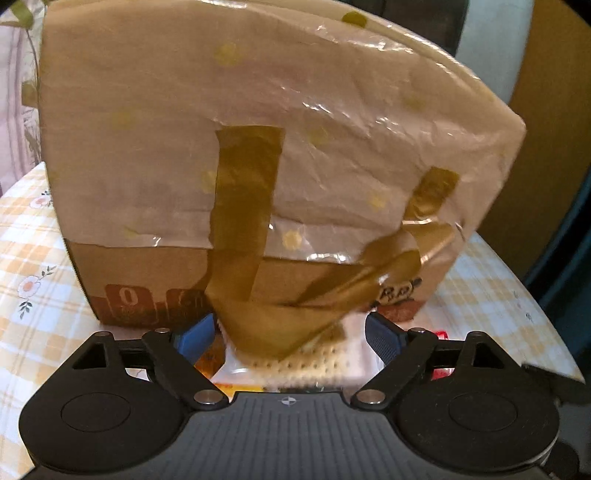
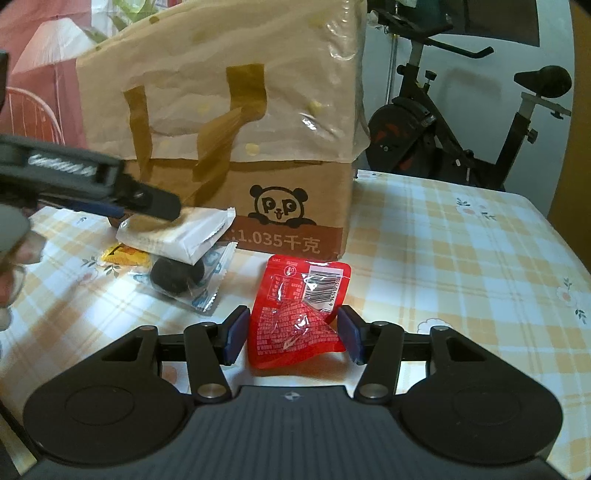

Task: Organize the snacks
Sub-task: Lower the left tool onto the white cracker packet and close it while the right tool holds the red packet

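Right wrist: checked tablecloth (image 2: 461, 258), exercise bike (image 2: 461, 122)

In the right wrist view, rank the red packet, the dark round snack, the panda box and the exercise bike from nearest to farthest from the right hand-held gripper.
1. Red packet, between the jaws of the right hand-held gripper.
2. Dark round snack, ahead left.
3. Panda box, behind both.
4. Exercise bike, far right, beyond the table.

Red packet (image 2: 295, 310), brown box (image 2: 295, 206), yellow-checked floral tablecloth (image 2: 461, 236).

box top (image 1: 229, 22): cut off | yellow packet (image 2: 125, 256): mostly hidden under white packet (image 2: 181, 236)
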Action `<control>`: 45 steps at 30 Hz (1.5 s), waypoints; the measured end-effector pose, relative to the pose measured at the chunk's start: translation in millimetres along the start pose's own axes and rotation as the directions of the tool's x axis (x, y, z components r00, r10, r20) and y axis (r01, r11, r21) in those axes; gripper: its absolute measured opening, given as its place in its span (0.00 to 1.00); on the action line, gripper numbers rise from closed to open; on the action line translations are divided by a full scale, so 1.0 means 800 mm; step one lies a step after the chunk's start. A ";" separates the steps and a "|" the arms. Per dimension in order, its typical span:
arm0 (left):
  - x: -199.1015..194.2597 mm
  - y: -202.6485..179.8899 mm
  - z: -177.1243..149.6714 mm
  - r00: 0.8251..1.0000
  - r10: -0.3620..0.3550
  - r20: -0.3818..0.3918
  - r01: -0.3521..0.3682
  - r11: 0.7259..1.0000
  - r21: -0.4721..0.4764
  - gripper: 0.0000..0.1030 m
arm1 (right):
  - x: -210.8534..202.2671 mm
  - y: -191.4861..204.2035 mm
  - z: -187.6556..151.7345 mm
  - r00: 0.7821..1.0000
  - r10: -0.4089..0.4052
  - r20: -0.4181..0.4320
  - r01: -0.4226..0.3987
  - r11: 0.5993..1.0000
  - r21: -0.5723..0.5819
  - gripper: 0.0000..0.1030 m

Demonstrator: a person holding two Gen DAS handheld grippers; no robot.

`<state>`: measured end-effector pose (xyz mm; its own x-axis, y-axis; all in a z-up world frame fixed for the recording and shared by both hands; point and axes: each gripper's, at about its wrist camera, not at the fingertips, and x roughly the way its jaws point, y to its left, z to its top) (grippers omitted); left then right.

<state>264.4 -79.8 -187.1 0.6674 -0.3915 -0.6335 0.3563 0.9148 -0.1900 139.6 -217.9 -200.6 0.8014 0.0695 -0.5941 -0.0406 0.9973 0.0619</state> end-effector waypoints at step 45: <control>-0.009 -0.043 -0.042 0.974 -0.195 -0.115 0.214 0.960 0.181 0.59 | 0.002 0.001 0.000 1.000 0.020 -0.006 -0.020 1.000 0.000 0.54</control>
<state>225.3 -105.2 -200.8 0.5050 -0.5487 -0.6662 0.6036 0.7763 -0.1819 140.7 -217.1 -201.6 0.7970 0.0899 -0.5972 -0.0569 0.9956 0.0741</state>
